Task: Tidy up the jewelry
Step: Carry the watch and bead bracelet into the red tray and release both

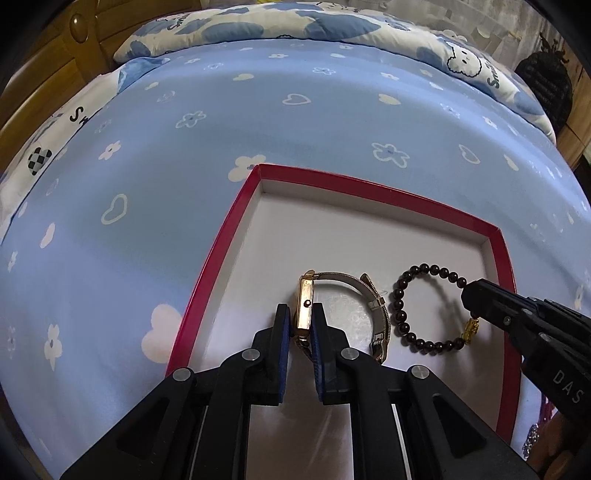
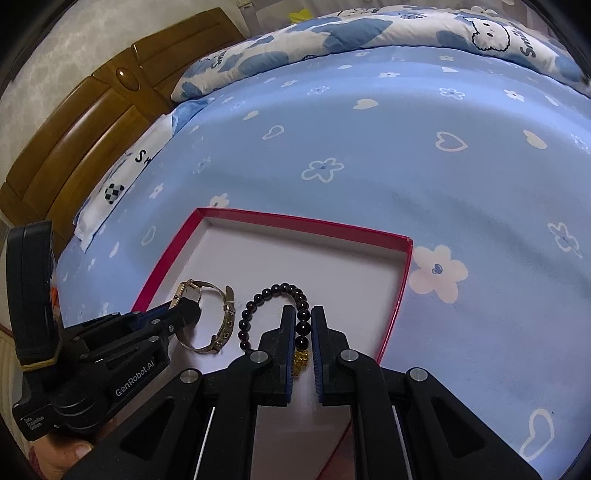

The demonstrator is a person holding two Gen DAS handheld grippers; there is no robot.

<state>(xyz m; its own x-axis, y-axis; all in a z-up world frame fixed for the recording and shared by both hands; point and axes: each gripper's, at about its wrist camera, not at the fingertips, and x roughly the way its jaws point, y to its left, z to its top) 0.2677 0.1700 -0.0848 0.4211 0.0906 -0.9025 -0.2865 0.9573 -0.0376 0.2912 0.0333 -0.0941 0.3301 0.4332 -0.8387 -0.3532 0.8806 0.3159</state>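
A shallow red box [image 1: 221, 236] [image 2: 295, 220] with a white floor lies on the blue bedsheet. My left gripper [image 1: 301, 314] is shut on the case of a gold watch [image 1: 306, 306], whose metal band [image 1: 380, 325] curves off to the right above the box floor. In the right wrist view the watch [image 2: 207, 317] shows left of a dark bead bracelet [image 2: 266, 295]. My right gripper [image 2: 303, 317] is shut on the bracelet's beads, just above its gold charm [image 2: 301, 360]. From the left wrist view the bracelet [image 1: 402, 299] hangs as a ring beside the right gripper's [image 1: 467, 295] tip.
The bed is covered by a light blue sheet [image 1: 184, 147] printed with flowers and hearts. A folded blue and white quilt [image 1: 295, 22] lies at the far side. A wooden headboard [image 2: 74, 129] stands at the left. A person's thumb [image 2: 79, 452] shows under the left gripper's handle.
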